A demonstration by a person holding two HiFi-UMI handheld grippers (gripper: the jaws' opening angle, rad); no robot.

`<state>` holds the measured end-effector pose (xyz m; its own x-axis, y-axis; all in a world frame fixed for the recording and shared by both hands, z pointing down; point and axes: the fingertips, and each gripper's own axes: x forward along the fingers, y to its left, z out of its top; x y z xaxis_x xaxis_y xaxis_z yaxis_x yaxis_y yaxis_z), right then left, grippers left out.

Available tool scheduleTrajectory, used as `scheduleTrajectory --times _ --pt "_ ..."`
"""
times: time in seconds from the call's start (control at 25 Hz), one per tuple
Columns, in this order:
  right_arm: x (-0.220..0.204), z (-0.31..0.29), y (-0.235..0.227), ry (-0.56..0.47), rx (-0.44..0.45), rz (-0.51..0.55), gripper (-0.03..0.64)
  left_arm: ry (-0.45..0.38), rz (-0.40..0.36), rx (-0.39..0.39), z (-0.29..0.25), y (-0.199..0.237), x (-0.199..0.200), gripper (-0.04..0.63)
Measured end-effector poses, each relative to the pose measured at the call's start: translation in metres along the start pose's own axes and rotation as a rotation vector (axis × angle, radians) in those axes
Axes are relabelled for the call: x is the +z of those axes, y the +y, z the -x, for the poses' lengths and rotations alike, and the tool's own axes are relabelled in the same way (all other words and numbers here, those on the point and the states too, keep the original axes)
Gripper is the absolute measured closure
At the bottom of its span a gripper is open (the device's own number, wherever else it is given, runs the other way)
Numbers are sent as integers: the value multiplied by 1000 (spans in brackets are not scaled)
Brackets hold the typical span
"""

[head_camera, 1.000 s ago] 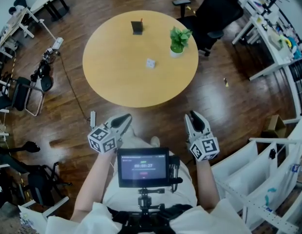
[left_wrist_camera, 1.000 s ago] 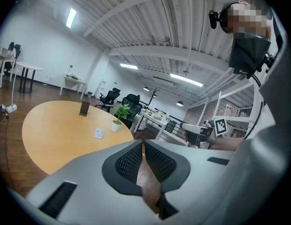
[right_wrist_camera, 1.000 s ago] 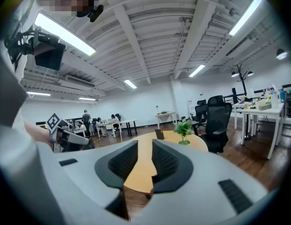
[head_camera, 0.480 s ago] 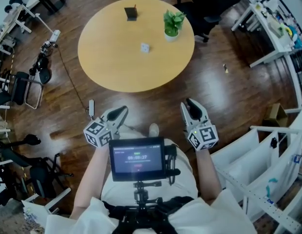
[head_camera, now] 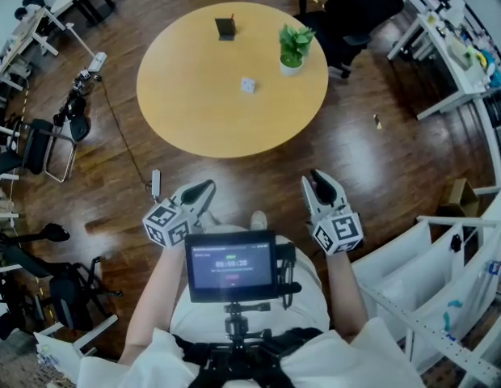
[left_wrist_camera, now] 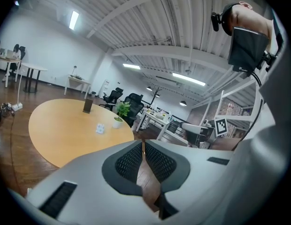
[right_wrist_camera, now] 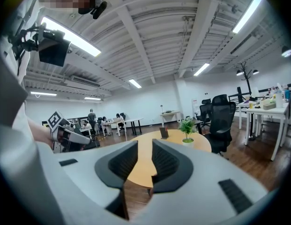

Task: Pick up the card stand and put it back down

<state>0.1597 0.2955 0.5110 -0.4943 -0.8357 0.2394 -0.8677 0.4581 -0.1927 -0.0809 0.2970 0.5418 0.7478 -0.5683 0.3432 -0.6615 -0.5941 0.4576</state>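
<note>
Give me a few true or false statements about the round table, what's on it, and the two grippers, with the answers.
1. The dark card stand stands on the round wooden table. True.
2. The right gripper is shut on the card stand. False: its jaws stand apart with nothing between them.
3. The green potted plant stands on the floor. False: it stands on the table, near the rim.
4. The small white object lies on the table, apart from the plant and the card stand. True.
5. The left gripper has its jaws wide apart. False: they are together and hold nothing.
</note>
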Motion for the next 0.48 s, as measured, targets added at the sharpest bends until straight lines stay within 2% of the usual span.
scheduleTrajectory --times 0.2,0.48 --pt "0 -9 5 -5 0 -20 508 12 -15 -3 6 3 4 581" --pt "7 -28 21 -27 25 -14 508 -12 -16 25 24 22 9 581"
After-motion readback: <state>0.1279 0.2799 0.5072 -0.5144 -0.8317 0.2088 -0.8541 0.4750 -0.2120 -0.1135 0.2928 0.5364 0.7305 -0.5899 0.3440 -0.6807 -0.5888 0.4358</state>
